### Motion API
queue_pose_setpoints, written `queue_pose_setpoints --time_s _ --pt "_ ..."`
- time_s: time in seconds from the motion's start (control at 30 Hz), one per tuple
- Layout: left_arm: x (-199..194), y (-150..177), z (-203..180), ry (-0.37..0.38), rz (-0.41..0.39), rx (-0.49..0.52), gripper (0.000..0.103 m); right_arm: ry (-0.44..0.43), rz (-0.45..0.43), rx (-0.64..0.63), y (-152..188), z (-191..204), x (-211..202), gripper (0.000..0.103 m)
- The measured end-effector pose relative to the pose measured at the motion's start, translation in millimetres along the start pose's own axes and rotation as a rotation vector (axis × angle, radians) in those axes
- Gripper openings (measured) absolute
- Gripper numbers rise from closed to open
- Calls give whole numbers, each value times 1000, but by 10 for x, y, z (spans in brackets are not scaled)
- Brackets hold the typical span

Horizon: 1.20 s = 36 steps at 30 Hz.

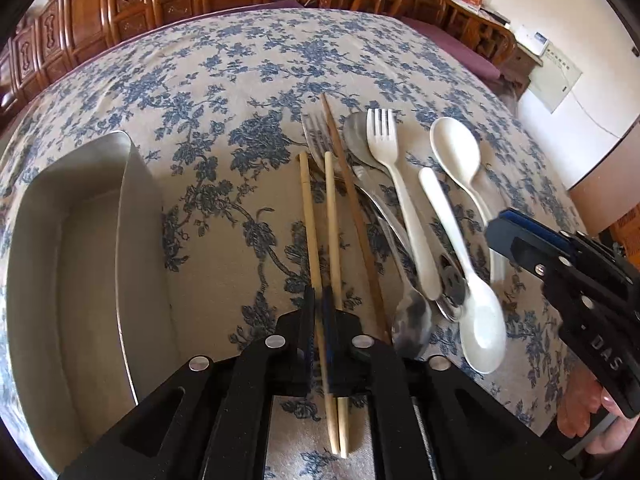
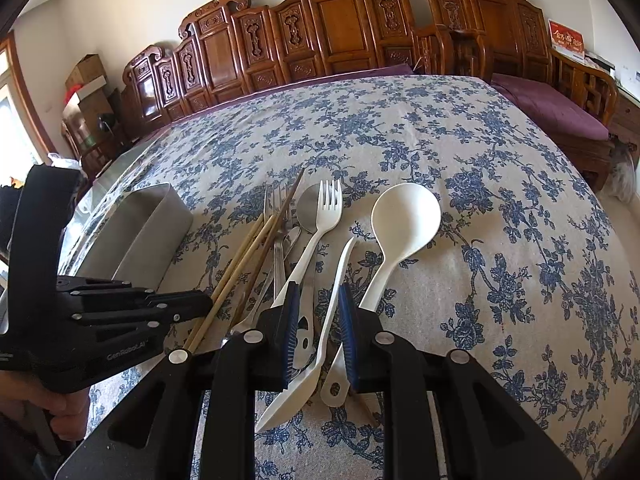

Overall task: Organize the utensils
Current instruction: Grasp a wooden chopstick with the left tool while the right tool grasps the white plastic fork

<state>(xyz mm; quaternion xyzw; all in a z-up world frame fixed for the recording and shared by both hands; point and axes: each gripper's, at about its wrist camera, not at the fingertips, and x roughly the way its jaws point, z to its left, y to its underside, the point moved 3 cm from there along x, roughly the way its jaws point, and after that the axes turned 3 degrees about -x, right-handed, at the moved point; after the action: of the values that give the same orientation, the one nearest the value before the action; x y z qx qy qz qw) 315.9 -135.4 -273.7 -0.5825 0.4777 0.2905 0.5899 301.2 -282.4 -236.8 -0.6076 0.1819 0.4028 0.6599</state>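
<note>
My left gripper is shut on a pale bamboo chopstick, which runs forward between its pads. A second pale chopstick lies just right of it, and a dark brown chopstick beside that. In the right wrist view the left gripper reaches in from the left onto the chopsticks. My right gripper stands open over the white utensils. The slim handle of a small white spoon runs through the gap, and no pad presses on it. A white fork and a large white spoon lie alongside.
An open metal tray sits left of the pile, also visible as the tray in the right wrist view. Metal forks and metal spoons lie among the utensils on the floral tablecloth. Carved wooden furniture stands behind the table.
</note>
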Motion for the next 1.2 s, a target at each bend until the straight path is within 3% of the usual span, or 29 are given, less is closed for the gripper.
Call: queue_pose_setpoints --time_s 0.17,0.53,0.73,0.93,1.2 --pt "1 -10 -1 -17 10 11 5 -11 1 -4 -24 12 9 22" --pt "-450 68 75 29 -94 -31 4 -61 26 -9 -200 131 308 22" --pt "-604 97 52 55 -121 -34 4 -5 74 -29 -209 151 510 22" --pt "-702 144 3 64 -134 -17 4 -26 111 16 -176 61 601 22" --pt "-816 217 33 41 -141 -20 4 -47 115 49 -174 21 606 14"
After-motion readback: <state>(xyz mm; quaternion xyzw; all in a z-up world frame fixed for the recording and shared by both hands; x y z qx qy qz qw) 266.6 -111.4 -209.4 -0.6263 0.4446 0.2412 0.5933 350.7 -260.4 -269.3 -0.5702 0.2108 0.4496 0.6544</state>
